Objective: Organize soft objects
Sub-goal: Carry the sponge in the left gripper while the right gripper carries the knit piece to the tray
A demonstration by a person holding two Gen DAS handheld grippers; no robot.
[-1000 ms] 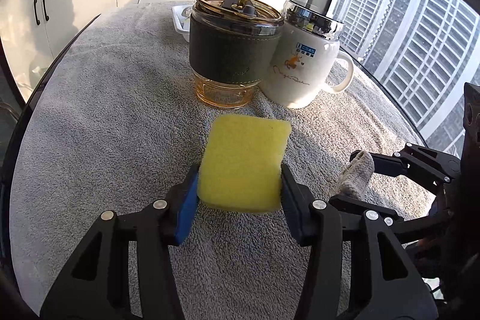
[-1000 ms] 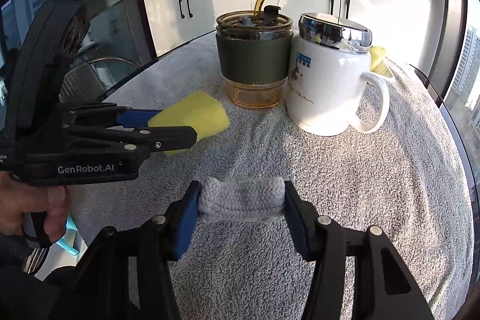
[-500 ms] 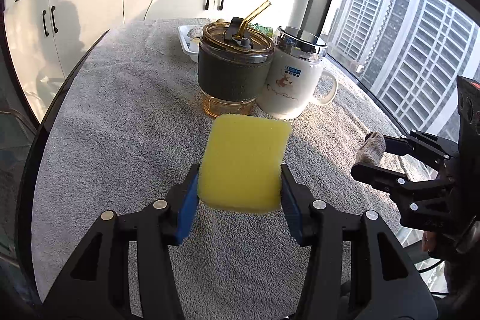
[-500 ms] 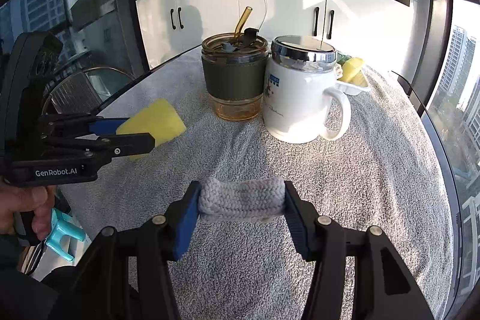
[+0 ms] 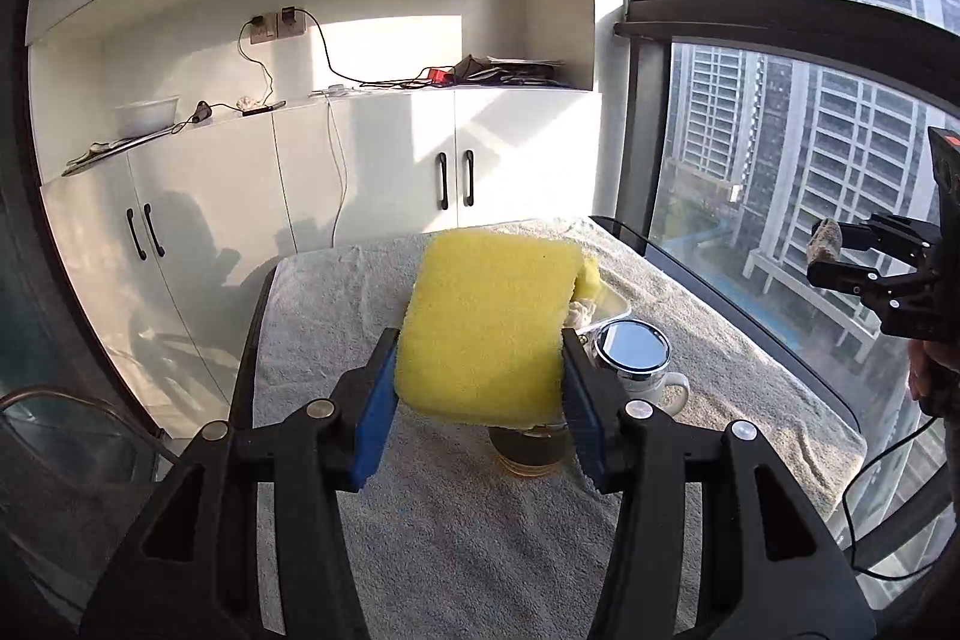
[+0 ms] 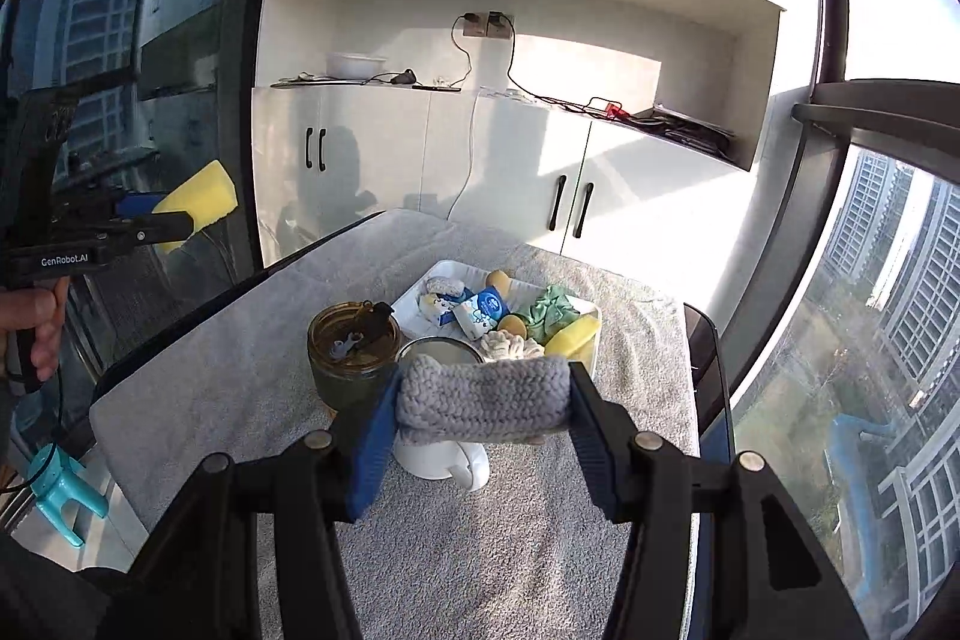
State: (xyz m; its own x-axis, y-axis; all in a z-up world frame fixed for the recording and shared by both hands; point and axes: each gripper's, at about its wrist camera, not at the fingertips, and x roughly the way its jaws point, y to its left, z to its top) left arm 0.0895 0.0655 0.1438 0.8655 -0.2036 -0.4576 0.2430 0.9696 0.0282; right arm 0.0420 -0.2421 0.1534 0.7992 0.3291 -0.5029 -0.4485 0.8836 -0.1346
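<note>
Sponge [image 5: 489, 325]: plain bright yellow. Knitted cloth [image 6: 483, 400]: pale grey, ribbed stitch. Gripper pads [image 5: 375, 421]: blue, on black frames. Table towel [image 6: 240, 370]: light grey terry. Tumbler [image 6: 351, 361]: amber glass, dark green sleeve. Mug [image 6: 441, 457]: white with chrome lid. Tray [image 6: 591, 334]: white; contents green, yellow, blue-and-white, cream. Cabinets [image 5: 372, 178]: white with black handles.

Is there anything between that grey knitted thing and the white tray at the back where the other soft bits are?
Yes. The white mug and the amber tumbler stand on the towel directly between the grey knitted piece, held in the right gripper, and the white tray. It appears raised above them.
</note>
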